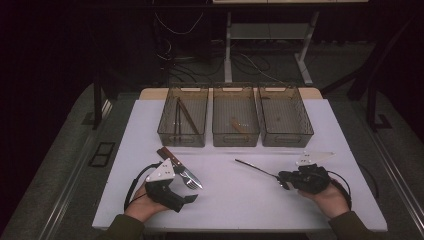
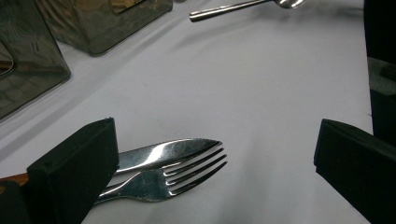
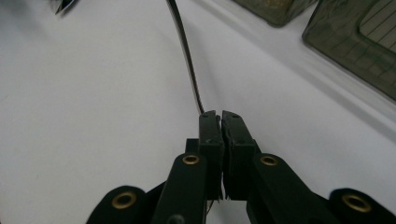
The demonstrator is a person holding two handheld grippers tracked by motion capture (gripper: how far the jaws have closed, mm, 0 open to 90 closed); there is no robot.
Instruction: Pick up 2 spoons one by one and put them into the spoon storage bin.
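Observation:
A knife (image 1: 168,156) with a brown wooden handle and a steel fork (image 1: 192,182) lie side by side on the white table (image 1: 225,200) at the front left. My left gripper (image 1: 186,184) stands open over them. In the left gripper view the knife blade (image 2: 163,151) and fork tines (image 2: 187,175) lie close to the left jaw, and neither pad touches them. At the front right, my right gripper (image 1: 284,181) is shut on a spoon (image 1: 255,168) at its bowl end. The spoon's thin handle (image 3: 187,56) runs away from my right gripper (image 3: 220,115).
Three smoky see-through bins stand in a row at the back of the table: the left bin (image 1: 183,131) holds long utensils, the middle bin (image 1: 235,135) a single piece, and the right bin (image 1: 286,135) little that I can make out. Beyond the table's edges the floor is dark.

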